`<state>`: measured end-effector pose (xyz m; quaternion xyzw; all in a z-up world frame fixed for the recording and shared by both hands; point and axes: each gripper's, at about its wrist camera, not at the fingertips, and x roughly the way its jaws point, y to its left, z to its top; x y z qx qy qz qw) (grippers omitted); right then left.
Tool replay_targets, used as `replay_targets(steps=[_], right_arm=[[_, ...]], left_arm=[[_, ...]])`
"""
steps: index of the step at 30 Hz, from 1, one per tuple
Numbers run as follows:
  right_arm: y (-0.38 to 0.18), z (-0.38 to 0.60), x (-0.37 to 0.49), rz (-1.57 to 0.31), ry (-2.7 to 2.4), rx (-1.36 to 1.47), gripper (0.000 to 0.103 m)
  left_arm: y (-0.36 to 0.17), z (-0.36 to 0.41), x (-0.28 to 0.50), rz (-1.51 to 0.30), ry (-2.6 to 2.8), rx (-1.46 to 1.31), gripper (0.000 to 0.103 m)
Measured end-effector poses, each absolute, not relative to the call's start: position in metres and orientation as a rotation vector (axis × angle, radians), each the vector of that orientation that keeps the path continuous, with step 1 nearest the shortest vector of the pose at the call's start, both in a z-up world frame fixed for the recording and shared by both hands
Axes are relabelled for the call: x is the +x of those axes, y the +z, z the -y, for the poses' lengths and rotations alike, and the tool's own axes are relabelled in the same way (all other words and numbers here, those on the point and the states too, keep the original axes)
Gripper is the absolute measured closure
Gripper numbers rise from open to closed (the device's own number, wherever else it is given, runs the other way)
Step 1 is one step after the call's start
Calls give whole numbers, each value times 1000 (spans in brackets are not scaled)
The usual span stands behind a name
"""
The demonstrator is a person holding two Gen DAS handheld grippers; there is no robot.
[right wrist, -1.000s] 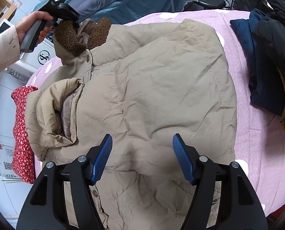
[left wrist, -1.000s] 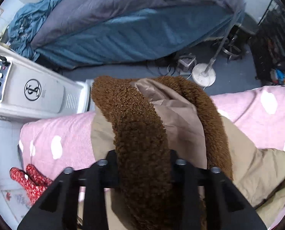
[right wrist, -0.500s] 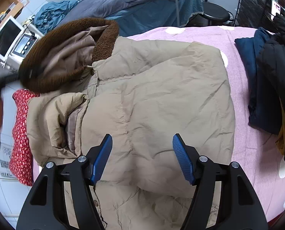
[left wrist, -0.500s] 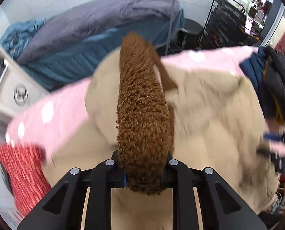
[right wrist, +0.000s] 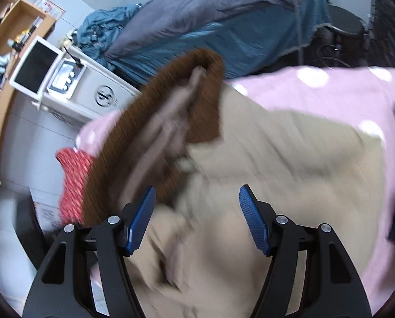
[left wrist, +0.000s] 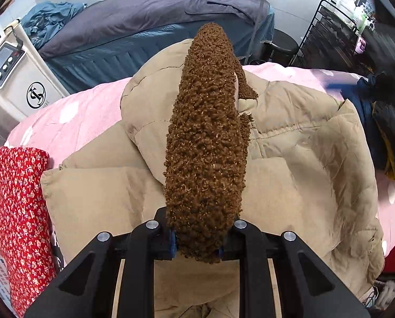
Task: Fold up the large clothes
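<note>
The left gripper (left wrist: 197, 241) was clamped on the brown fleece hood trim (left wrist: 208, 143) of a tan padded coat (left wrist: 303, 159) spread across a pink spotted bed cover (left wrist: 80, 116). The right gripper (right wrist: 196, 218) hovered above the coat, jaws wide and empty.

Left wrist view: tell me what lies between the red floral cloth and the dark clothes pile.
The beige padded coat lies between the red floral cloth and the dark clothes pile, on the pink spotted cover.
</note>
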<state>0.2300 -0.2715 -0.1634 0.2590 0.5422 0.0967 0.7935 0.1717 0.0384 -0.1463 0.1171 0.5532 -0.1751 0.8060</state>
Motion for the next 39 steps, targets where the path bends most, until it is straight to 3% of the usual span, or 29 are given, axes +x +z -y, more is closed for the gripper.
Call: replay_targets(steps=[12,15,16,20,29,39], right_arm=[[-215,230,399,-1281,127,710,38],[-231,224,408,-1335,76,644,62],[-232,224,406,-1325,82,631,78],[-213,232,382,-1221,104,573,86],[-157,290,221,-1016,98,762,88],[-175,276,57,-1058,54,904,89]], left_arm=[[-157,-46,172,-1194,-367,181,83],[-159,-48,172,-1196,-371,182,82],[-160,-49,173,-1198,-371,179,82],[-163,-53,176,-1213,-363,163,81],[-157,-78,203,-1215,-290,84,81],[-141,-101,202,-1197,-228,21,74]])
